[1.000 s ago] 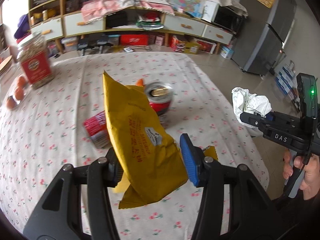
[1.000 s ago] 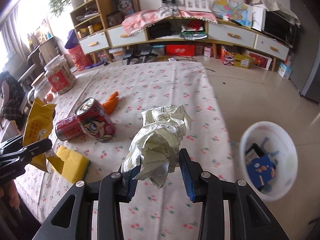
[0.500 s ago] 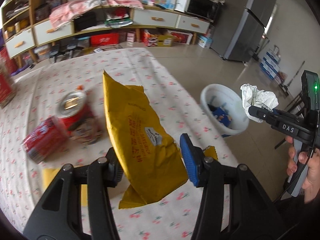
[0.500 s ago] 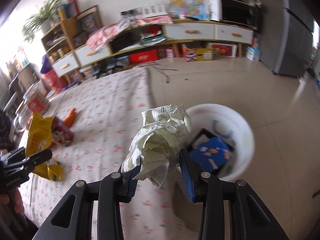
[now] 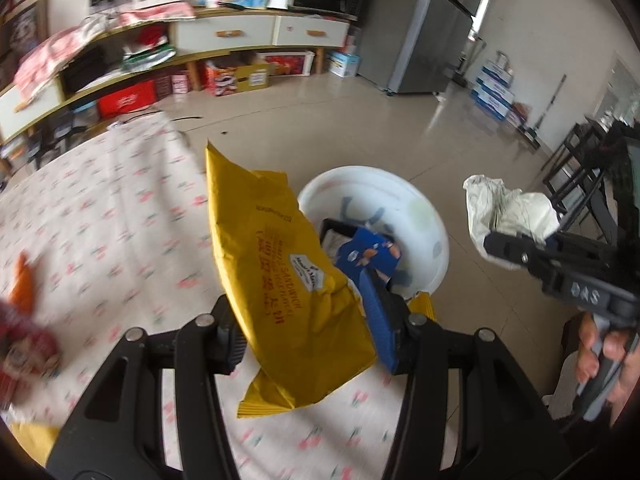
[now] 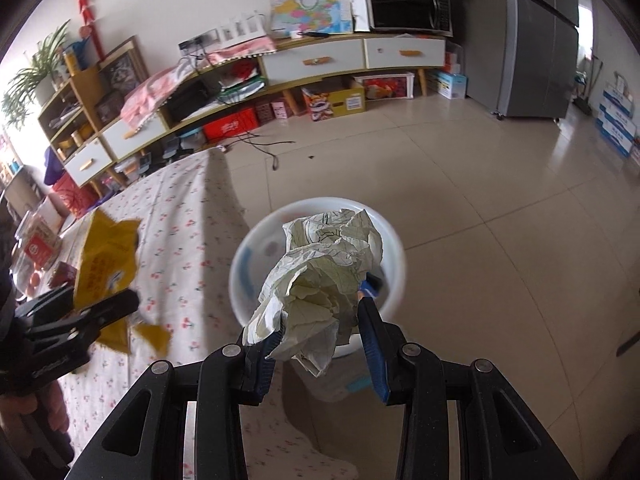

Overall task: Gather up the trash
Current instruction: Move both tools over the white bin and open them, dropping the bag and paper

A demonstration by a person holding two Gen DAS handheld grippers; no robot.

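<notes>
Left gripper: fingers pinching the yellow snack bag, held upright above the surface edge, near the bin.
Right gripper: fingers clamped on the crumpled paper, held directly over the white bin.
White bin: stands on the tiled floor just beside the surface; a blue wrapper lies inside.
Surface: cherry-print cloth; a red can and an orange scrap lie blurred at the left.
</notes>
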